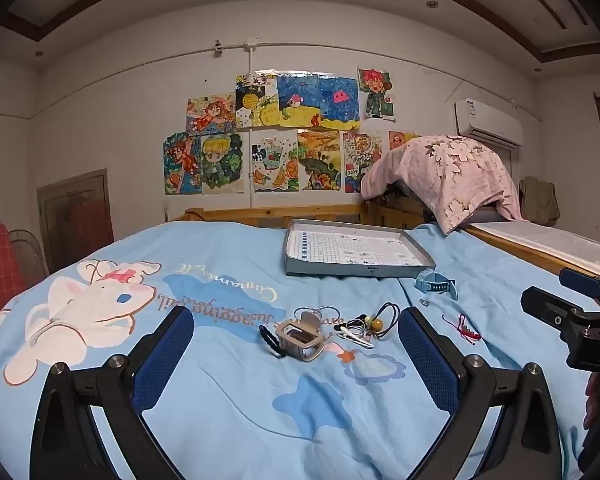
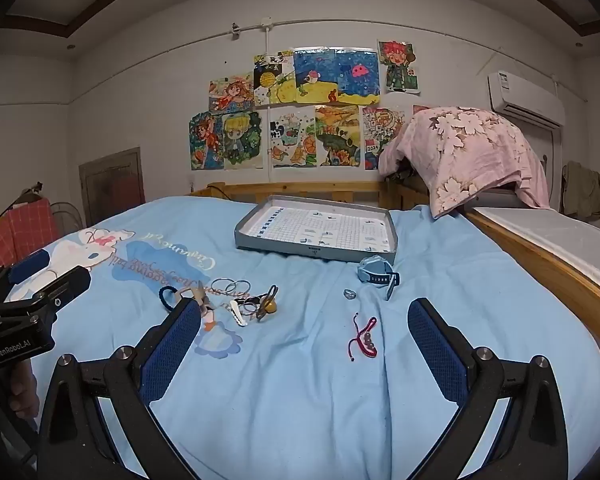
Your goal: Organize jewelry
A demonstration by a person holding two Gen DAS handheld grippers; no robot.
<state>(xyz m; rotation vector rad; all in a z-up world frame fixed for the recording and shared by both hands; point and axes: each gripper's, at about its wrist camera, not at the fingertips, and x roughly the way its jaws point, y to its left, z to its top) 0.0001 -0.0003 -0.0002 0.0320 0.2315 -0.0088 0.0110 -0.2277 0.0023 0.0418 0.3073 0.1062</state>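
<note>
Blue bedspread (image 1: pixel 228 400) is carrying scattered jewelry (image 1: pixel 332 328) near a grey tray (image 2: pixel 284 246); I am holding left gripper (image 1: pixel 296 344) and right gripper (image 2: pixel 306 330) wide, gripping nothing.

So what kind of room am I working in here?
Most likely a child's bedroom. The jewelry lies on a bed with a light-blue cartoon-bunny duvet and a wooden bed frame; a pink floral pillow sits at the far end, and hand-coloured drawings cover the wall.
</note>
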